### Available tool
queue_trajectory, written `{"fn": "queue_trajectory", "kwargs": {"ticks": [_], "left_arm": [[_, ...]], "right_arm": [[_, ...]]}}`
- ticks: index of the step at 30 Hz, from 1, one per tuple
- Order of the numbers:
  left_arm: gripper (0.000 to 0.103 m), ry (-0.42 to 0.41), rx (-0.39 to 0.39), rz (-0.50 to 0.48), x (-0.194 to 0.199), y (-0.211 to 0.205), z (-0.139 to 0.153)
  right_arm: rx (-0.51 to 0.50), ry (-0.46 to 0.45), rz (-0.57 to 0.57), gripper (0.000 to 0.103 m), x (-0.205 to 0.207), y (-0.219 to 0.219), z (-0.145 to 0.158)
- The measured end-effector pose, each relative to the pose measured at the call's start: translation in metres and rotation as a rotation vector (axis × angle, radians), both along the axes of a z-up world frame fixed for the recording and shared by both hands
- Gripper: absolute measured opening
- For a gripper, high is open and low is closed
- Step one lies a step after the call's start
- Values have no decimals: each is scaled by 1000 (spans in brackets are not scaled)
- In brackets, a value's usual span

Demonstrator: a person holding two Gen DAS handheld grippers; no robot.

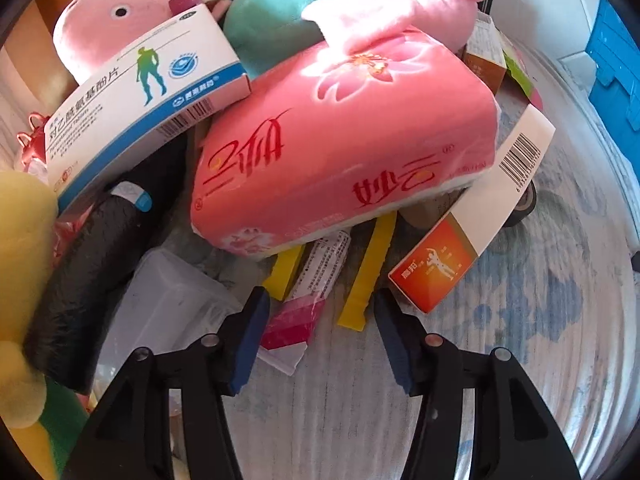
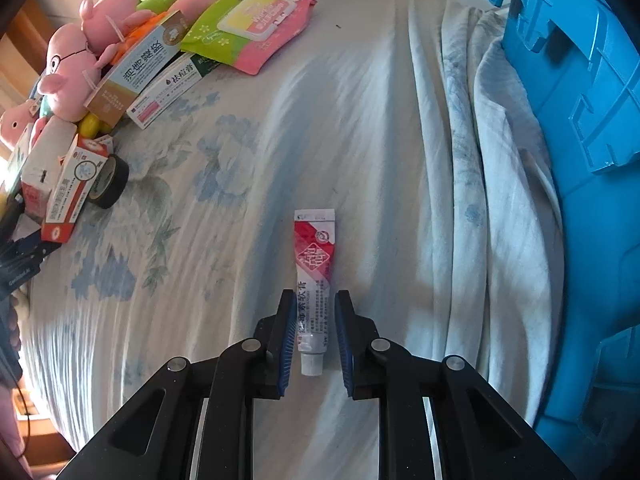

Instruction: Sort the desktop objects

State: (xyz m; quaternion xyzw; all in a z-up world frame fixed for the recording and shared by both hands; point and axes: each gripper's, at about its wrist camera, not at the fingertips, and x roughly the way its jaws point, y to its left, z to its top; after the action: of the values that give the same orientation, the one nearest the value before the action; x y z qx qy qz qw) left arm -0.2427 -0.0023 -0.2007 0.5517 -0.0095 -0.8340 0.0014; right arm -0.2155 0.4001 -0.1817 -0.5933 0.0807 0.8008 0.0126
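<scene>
Right tool [image 2: 316, 330] stands slightly open astride the tube [image 2: 314, 280], unheld; left tool [image 1: 320, 320], half-open and empty, next needs a pick from the pile.

The white and blue medicine box [image 1: 144, 92], leaning just left of the pink tissue pack [image 1: 340, 152], read 对乙酰氨基酚片 beside a green figure. The tissue pack itself bore large red 妙云, upside down. Right of the pack, an orange and white box [image 1: 460, 232] carried a barcode. The ointment tube [image 2: 314, 280] read 红霉素软膏.
</scene>
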Motion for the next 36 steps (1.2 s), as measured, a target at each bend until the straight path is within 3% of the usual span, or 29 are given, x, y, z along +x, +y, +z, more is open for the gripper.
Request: {"fn": "queue_trajectory", "kwargs": {"ticks": [1, 5, 7, 8, 14, 18, 21, 23, 26, 27, 28, 29, 31, 34, 36], "left_arm": [[54, 0, -1, -2, 1, -1, 1], [32, 32, 15, -36, 13, -3, 9], [29, 37, 24, -53, 25, 1, 14], [14, 33, 41, -63, 32, 2, 16], [13, -37, 123, -49, 84, -7, 8], [13, -16, 144, -55, 103, -26, 8], [14, 14, 166, -92, 103, -24, 27], [14, 47, 135, -106, 104, -18, 42], [28, 83, 108, -82, 96, -17, 63], [38, 102, 124, -60, 104, -31, 73], [46, 112, 145, -28, 93, -29, 77], [61, 117, 163, 11, 76, -15, 79], [64, 104, 211, 96, 58, -28, 84], [64, 37, 310, 259, 20, -33, 82], [64, 1, 316, 346, -9, -30, 80]], "right_arm": [[-1, -1, -1, 20, 0, 0, -1], [4, -2, 8, 20, -1, -3, -4], [9, -3, 17, 20, -2, -8, -7], [9, -7, 23, 20, -2, -9, -8], [27, -37, 64, 17, 6, -18, -11], [24, -46, 91, 17, 16, -24, -11], [17, -53, 89, 17, 20, -23, -11], [4, -57, 84, 17, 21, -21, -11], [-20, -50, 64, 18, 21, -17, -9], [-20, -44, 59, 20, 21, -16, -8], [-21, -38, 54, 26, 21, -15, -6], [-24, -32, 48, 31, 20, -14, -4], [-27, -22, 36, 56, 18, -11, 0], [-21, -15, 31, 61, 14, -6, 3], [-29, -14, 32, 63, 10, -4, 3]]}}
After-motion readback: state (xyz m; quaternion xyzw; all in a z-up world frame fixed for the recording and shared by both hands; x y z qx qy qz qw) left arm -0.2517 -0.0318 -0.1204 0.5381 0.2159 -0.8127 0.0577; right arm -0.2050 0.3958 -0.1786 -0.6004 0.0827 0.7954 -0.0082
